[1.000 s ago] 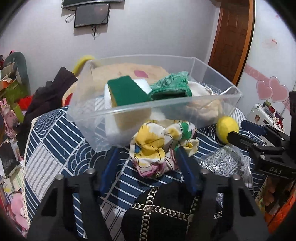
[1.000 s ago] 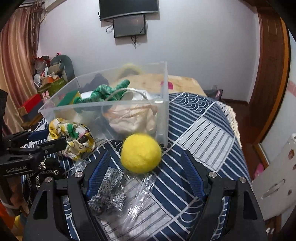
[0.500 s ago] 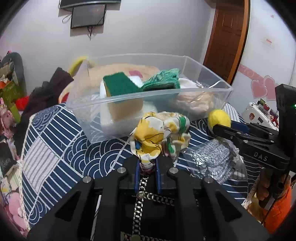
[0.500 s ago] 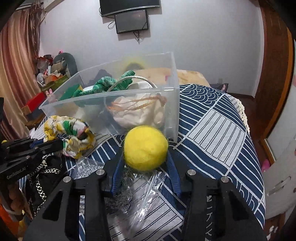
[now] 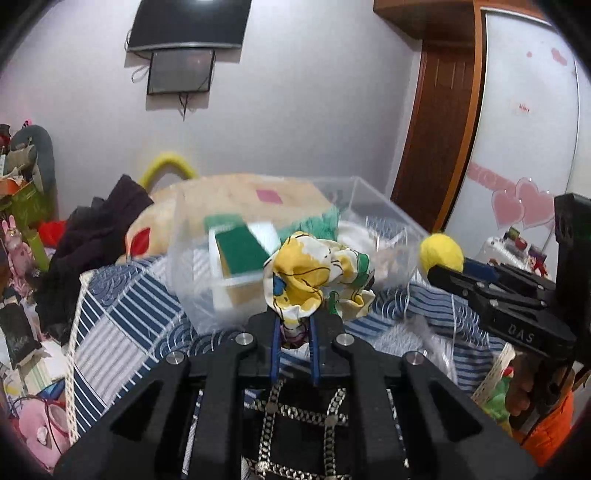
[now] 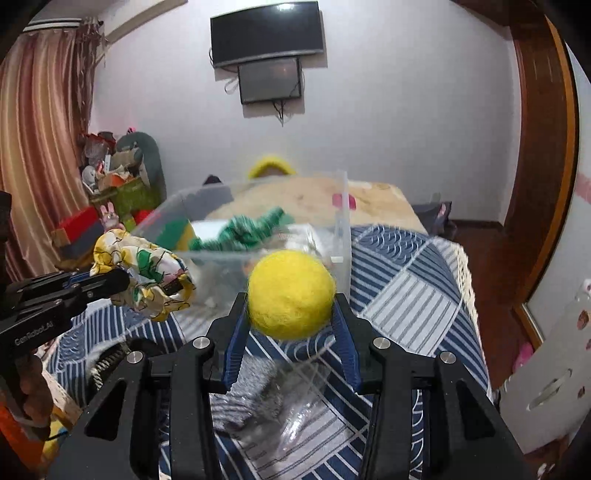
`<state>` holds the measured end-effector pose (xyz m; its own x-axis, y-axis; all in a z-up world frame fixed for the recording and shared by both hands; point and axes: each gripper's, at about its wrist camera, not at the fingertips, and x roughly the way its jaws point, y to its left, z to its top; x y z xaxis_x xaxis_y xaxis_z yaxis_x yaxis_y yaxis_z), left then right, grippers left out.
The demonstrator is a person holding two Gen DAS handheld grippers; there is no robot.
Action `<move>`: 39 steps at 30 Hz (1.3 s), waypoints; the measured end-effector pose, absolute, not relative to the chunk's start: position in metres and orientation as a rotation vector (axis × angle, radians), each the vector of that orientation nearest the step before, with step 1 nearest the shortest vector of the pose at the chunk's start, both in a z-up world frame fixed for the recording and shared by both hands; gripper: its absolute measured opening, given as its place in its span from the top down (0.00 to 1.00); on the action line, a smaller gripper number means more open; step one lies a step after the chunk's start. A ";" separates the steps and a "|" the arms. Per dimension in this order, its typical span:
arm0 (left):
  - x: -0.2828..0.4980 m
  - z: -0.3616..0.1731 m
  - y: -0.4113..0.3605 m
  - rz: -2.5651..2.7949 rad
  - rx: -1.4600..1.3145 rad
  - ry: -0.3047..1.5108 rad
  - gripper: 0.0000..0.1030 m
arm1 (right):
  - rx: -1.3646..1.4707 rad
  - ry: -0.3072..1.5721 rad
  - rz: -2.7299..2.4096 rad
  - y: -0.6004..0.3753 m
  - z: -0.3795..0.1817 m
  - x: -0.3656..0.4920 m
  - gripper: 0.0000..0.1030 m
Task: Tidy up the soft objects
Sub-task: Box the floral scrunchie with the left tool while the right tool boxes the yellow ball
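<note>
Now both grippers hold soft items in front of the clear bin (image 5: pixel 388 210).
Left gripper (image 5: pixel 293 325) pinches the floral cloth (image 5: pixel 314 273); right gripper (image 6: pixel 291 314) clamps the yellow ball (image 6: pixel 291 293), both lifted above the blue patterned bedspread (image 6: pixel 406 288).

One yellow ball (image 6: pixel 291 298), one floral cloth (image 5: pixel 314 275), one clear bin (image 5: pixel 192 288), two screens (image 6: pixel 266 35).

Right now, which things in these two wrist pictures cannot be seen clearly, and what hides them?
- Left wrist view: black chain-trimmed item, largely behind the left gripper.
- Both views: clear plastic bin contents, motion-blurred.
- Right wrist view: grey sparkly item in a clear bag, blurred, partly behind the right gripper.
- Left wrist view: small boxes, too small.
</note>
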<state>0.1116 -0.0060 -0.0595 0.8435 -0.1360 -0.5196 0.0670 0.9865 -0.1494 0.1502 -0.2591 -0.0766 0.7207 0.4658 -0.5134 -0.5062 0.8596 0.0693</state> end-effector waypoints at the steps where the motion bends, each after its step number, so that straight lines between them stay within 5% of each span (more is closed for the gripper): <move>1: 0.112 -0.056 -0.004 -0.104 -0.129 0.544 0.89 | -0.079 0.533 0.538 -0.258 -0.073 0.149 0.61; 13: 0.145 -0.019 0.013 -0.015 -0.156 0.441 0.89 | -0.057 0.448 0.554 -0.243 -0.046 0.169 0.61; 27: 0.209 -0.053 0.016 0.038 -0.132 0.559 0.88 | -0.093 0.530 0.540 -0.214 -0.060 0.211 0.61; 29: 0.216 -0.059 0.016 0.042 -0.133 0.583 0.85 | -0.094 0.557 0.544 -0.211 -0.066 0.216 0.61; 34: 0.217 -0.065 0.019 0.045 -0.163 0.597 0.56 | -0.117 0.592 0.535 -0.204 -0.078 0.218 0.60; 39: 0.211 -0.065 0.020 0.039 -0.173 0.594 0.46 | -0.134 0.589 0.538 -0.203 -0.074 0.213 0.58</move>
<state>0.2110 0.0195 -0.0649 0.8282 -0.0134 -0.5603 -0.0862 0.9848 -0.1509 0.2125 -0.2030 -0.0745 0.6992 0.4437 -0.5606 -0.5182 0.8547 0.0302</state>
